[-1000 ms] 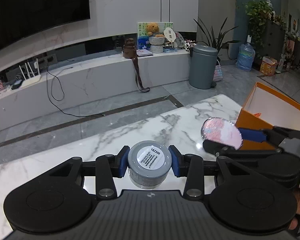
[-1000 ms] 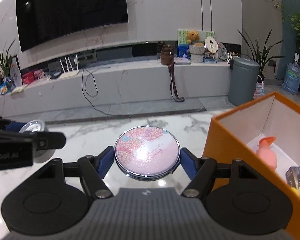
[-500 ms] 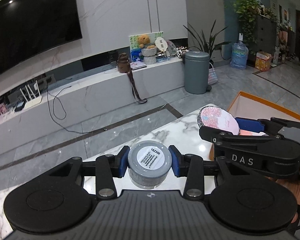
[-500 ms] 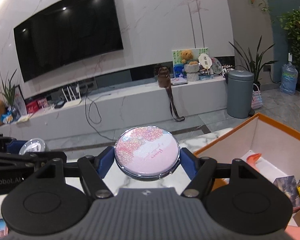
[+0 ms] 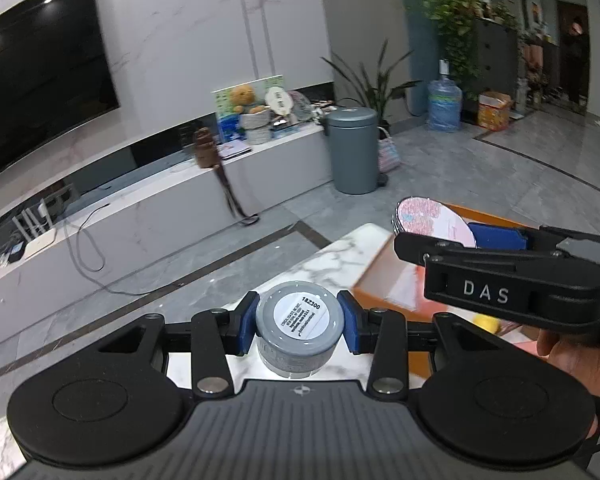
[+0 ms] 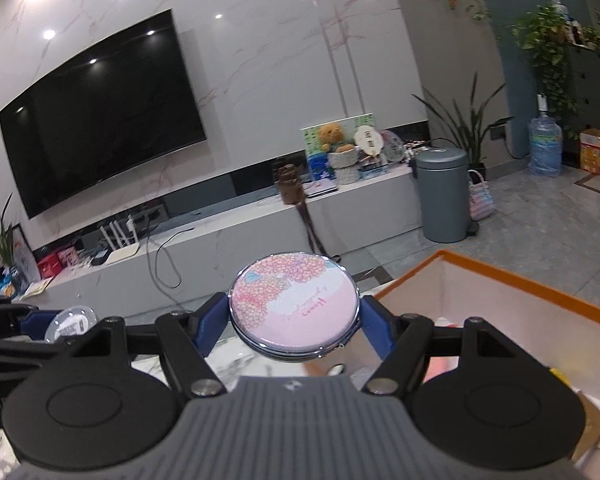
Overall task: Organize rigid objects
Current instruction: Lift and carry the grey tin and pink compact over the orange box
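Note:
My left gripper (image 5: 300, 322) is shut on a small grey jar (image 5: 299, 328) with a white label on its lid, held above the marble table (image 5: 336, 256). My right gripper (image 6: 294, 320) is shut on a round pink floral compact mirror (image 6: 294, 310), held level near the left rim of the orange box (image 6: 540, 300). In the left wrist view the right gripper (image 5: 460, 236) with the mirror (image 5: 432, 220) is to the right, over the orange box (image 5: 388, 280). In the right wrist view the jar (image 6: 70, 322) shows at far left.
The orange box holds several small items, blurred. A hand (image 5: 576, 360) grips the right tool. Beyond the table edge are a grey floor, a long TV bench (image 6: 260, 224), a grey bin (image 6: 444, 196) and plants.
Both grippers have risen and tilted upward, so less of the table shows. The right gripper with the mirror has moved over the orange box. Both grips are unchanged.

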Available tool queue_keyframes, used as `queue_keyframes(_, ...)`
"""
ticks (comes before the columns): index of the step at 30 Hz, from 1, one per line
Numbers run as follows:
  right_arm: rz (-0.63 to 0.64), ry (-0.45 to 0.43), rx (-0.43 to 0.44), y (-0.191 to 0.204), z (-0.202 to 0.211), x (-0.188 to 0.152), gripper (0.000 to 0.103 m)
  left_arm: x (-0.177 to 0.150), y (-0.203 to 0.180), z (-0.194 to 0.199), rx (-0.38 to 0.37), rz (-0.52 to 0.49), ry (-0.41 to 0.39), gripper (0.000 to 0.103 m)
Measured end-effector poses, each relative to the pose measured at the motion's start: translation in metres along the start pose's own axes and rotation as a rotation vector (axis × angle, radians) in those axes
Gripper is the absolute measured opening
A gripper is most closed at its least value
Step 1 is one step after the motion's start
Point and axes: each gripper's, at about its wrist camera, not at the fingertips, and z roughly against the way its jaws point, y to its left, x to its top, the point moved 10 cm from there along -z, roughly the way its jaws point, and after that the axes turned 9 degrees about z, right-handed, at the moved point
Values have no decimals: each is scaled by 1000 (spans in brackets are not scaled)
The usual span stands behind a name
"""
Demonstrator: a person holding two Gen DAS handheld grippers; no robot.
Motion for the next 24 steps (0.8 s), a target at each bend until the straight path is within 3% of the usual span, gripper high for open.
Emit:
queue_keyframes(12, -99, 16, -91, -90, 14, 7, 70, 5, -79, -32, -82, -76, 23, 48)
queue_keyframes(24, -161, 131, -156, -164, 11, -13, 70, 1, -116, -63, -113, -116, 76, 48)
